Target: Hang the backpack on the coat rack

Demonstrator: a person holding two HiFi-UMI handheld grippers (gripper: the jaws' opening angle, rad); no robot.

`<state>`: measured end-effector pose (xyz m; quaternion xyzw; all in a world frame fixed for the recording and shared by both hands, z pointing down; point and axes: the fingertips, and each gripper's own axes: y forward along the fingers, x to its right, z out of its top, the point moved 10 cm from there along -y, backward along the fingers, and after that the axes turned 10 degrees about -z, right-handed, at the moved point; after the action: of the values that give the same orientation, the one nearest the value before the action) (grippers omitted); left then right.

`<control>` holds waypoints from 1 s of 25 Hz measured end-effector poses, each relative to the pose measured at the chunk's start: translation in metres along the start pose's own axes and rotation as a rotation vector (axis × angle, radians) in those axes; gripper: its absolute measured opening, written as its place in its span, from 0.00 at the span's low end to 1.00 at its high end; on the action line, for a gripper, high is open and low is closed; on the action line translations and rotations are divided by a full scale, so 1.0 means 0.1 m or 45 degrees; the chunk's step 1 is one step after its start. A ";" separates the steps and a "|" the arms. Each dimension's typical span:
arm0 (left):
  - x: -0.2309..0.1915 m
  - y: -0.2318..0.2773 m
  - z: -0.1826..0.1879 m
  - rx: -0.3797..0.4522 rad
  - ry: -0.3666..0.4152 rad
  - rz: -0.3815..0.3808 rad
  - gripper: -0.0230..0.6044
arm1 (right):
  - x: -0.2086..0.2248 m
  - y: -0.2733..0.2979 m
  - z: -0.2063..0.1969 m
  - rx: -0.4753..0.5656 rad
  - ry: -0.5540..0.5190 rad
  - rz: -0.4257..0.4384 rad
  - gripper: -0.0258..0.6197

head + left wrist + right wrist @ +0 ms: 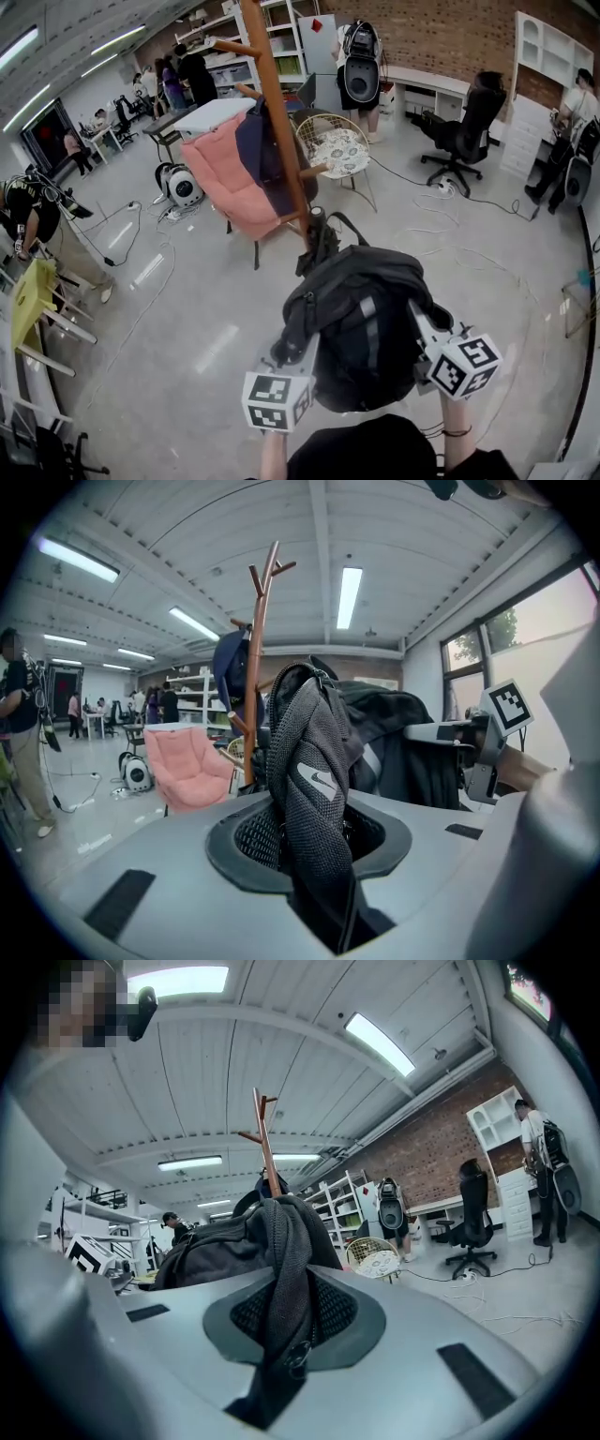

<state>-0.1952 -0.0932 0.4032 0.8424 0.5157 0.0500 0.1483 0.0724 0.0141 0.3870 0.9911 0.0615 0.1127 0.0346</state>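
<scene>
Head view showed our left gripper [295,354] clamped on a mesh shoulder strap [314,771], the black backpack [361,319] hanging between both tools, and our right gripper [424,326] pinching another dark strap [286,1269]. We judged it soft, saggy and fairly heavy, best carried by those straps. Ahead, a pink chair [225,183] crowded the coat rack [277,103], where a navy garment [255,141] already hung.
</scene>
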 end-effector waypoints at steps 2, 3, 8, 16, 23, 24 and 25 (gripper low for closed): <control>0.07 0.16 0.07 -0.001 -0.005 0.033 0.25 | 0.19 0.13 0.09 -0.009 -0.005 0.040 0.11; 0.10 0.23 0.10 -0.002 -0.013 0.056 0.25 | 0.27 0.20 0.13 -0.016 -0.012 0.067 0.10; 0.16 0.56 0.29 0.019 -0.065 0.165 0.25 | 0.61 0.62 0.39 -0.036 -0.052 0.199 0.11; 0.39 1.04 0.52 0.055 -0.141 0.387 0.25 | 1.14 1.26 0.70 -0.070 -0.091 0.439 0.10; 0.53 1.22 0.68 0.087 -0.172 0.573 0.25 | 1.33 1.63 0.89 -0.080 -0.100 0.622 0.11; 0.55 1.25 0.69 0.098 -0.180 0.594 0.25 | 1.36 1.68 0.92 -0.081 -0.109 0.644 0.11; 0.57 1.28 0.71 0.109 -0.186 0.612 0.25 | 1.37 1.72 0.96 -0.082 -0.118 0.665 0.10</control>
<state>-0.0428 -0.1114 0.3704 0.9477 0.2901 0.0011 0.1331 0.2467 -0.1439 0.3382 0.9759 -0.2017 0.0741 0.0386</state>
